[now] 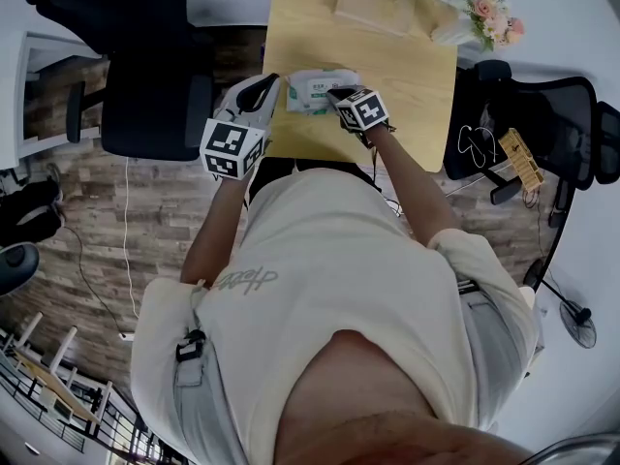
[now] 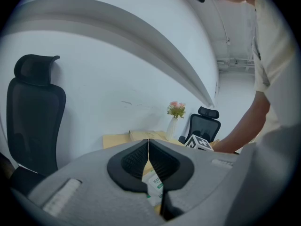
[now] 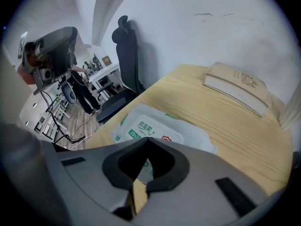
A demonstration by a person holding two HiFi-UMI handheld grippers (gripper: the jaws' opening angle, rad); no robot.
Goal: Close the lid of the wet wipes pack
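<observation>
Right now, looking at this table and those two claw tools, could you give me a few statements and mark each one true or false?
1. The wipes pack lies on the wooden table. True.
2. The book lies on the floor. False: it lies on the table, at the far end.
3. The jaws of both the left gripper and the right gripper are wide apart. False: on both, the jaws are together.
4. A vase of flowers stands near the table's far end. True.
5. The right gripper holds the book. False: it is at the pack, and the book lies apart from it.
</observation>
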